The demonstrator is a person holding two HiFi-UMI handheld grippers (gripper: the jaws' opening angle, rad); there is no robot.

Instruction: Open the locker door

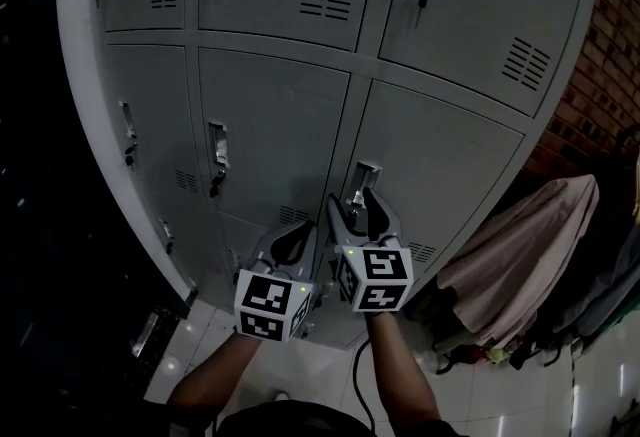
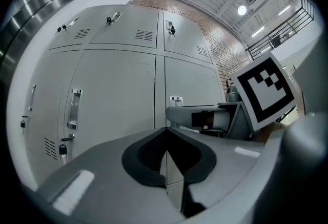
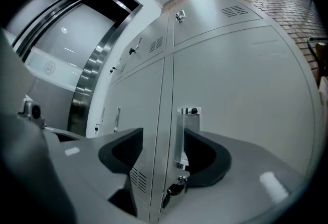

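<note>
Locker door (image 3: 241, 89) closed — right gripper (image 3: 163, 136) jaws apart around handle (image 3: 180, 136).

No text, number or brand can be read anywhere: the grey locker doors (image 1: 280, 125) carry no labels, and the marker cubes (image 1: 375, 277) show only black-and-white square patterns.

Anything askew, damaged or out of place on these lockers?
Nothing stands out. The locker doors look shut and flush, with keys in place. The only loose item is a pinkish cloth draped to their right.
</note>
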